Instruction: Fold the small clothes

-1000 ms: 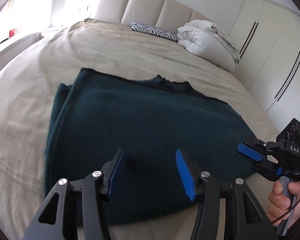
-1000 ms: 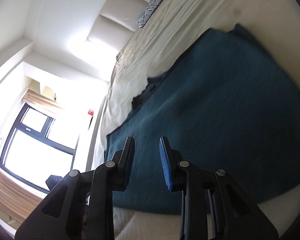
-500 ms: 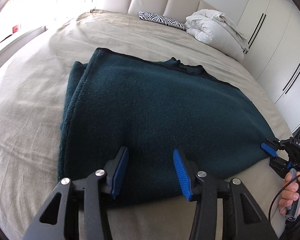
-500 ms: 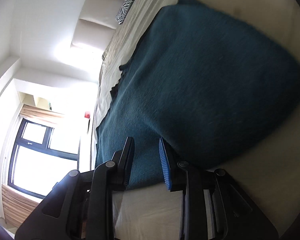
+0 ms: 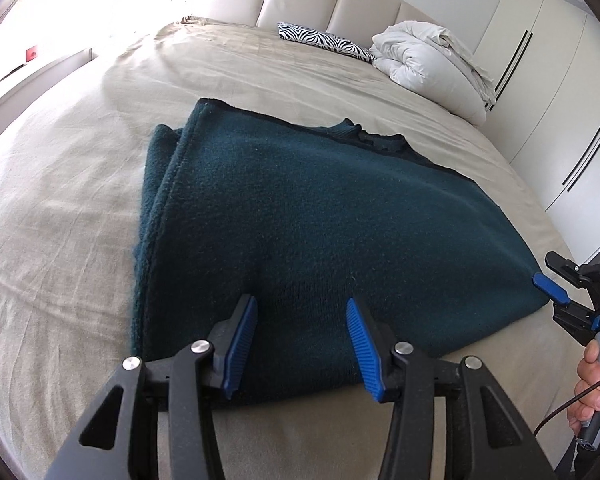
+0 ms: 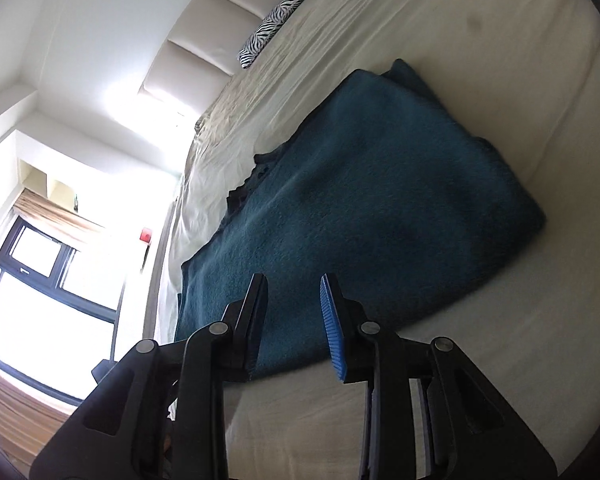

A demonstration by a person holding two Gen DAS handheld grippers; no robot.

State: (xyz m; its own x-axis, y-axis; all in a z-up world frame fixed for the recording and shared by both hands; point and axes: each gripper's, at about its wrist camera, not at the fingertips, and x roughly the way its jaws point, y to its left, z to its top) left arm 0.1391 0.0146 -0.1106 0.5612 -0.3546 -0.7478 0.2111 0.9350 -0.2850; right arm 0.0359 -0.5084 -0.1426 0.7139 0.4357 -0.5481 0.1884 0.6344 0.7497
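Observation:
A dark teal knit sweater [image 5: 300, 232] lies folded flat on the beige bed sheet [image 5: 60, 240]; it also shows in the right wrist view [image 6: 380, 208]. Its neckline faces the headboard and a folded layer sticks out on its left side. My left gripper [image 5: 300, 340] is open and empty, hovering over the sweater's near edge. My right gripper [image 6: 294, 324] is open and empty, at the sweater's right near corner; it also shows in the left wrist view [image 5: 556, 300], held by a hand.
A white bundled duvet [image 5: 432, 68] and a zebra-print pillow [image 5: 324, 40] lie by the padded headboard [image 5: 340, 4]. White wardrobe doors [image 5: 560, 92] stand along the right side of the bed. A window [image 6: 40, 300] is beyond the bed's left side.
Both grippers have drawn back toward the sweater's near edge. The right gripper's jaws have opened wider and it sits by the right near corner. The sweater lies still.

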